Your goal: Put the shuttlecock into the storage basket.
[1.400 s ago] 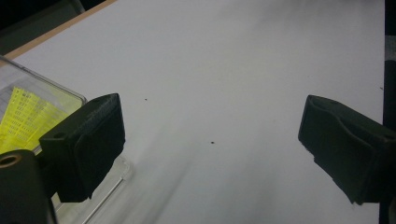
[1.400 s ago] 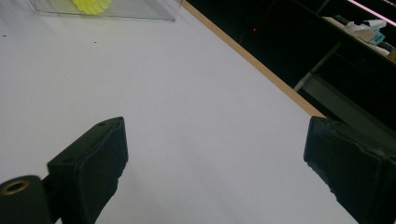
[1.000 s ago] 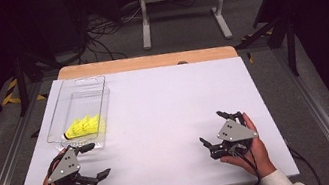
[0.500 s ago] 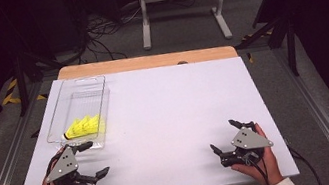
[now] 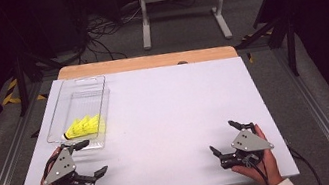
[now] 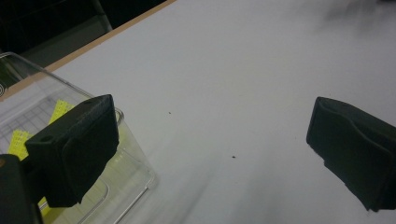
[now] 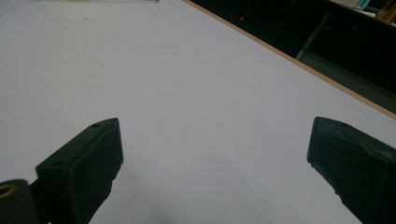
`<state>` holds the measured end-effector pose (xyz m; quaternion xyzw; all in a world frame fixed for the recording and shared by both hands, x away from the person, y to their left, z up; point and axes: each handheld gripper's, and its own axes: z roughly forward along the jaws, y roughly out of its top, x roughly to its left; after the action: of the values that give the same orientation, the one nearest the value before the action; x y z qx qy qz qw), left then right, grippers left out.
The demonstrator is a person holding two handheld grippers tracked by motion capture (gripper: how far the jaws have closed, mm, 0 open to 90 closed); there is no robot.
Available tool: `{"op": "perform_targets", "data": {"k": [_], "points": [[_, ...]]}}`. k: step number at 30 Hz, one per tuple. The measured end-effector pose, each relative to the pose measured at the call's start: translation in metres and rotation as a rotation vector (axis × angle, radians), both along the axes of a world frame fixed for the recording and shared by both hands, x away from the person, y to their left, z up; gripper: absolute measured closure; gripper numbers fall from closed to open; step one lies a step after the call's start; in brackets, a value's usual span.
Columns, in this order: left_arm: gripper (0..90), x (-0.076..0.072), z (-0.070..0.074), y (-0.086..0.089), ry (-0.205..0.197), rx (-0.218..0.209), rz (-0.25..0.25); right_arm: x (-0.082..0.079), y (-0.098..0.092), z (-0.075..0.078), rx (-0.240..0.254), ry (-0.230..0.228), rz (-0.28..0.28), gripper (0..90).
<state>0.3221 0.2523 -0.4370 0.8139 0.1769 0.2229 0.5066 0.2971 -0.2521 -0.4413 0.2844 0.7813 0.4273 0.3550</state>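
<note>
While both jaws gape empty, we keep our left hand-held gripper nearest the tray, yellow pieces just beyond; right hand-held gripper is well apart.

White table top bare from centre out to 3 o'clock and 12 o'clock: free passage there. Sole obstacle: clear tray at 9 to 10 o'clock, holding yellow pieces; near corner just beside left gripper. Right gripper at 5 o'clock, bare surface ahead.
</note>
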Motion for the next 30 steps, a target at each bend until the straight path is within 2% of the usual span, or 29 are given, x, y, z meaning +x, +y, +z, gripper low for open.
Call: {"op": "perform_targets", "data": {"k": [6, 9, 15, 30], "points": [[3.3, -0.001, 0.0, 0.001, -0.004, -0.005, -0.006, -0.001, 0.005, -0.001, -0.002, 0.003, 0.007, 4.7], [3.4, 0.0, -0.001, 0.001, -0.001, -0.009, -0.012, -0.001, 0.008, -0.001, -0.02, -0.002, 0.009, 5.0], [3.5, 0.0, -0.001, 0.001, -0.002, -0.009, -0.012, 0.0, 0.01, -0.002, -0.014, 0.012, 0.008, 5.4], [3.8, 0.003, -0.002, -0.001, 0.004, -0.006, -0.01, 0.0, 0.011, -0.002, -0.018, -0.009, 0.015, 5.8]]}}
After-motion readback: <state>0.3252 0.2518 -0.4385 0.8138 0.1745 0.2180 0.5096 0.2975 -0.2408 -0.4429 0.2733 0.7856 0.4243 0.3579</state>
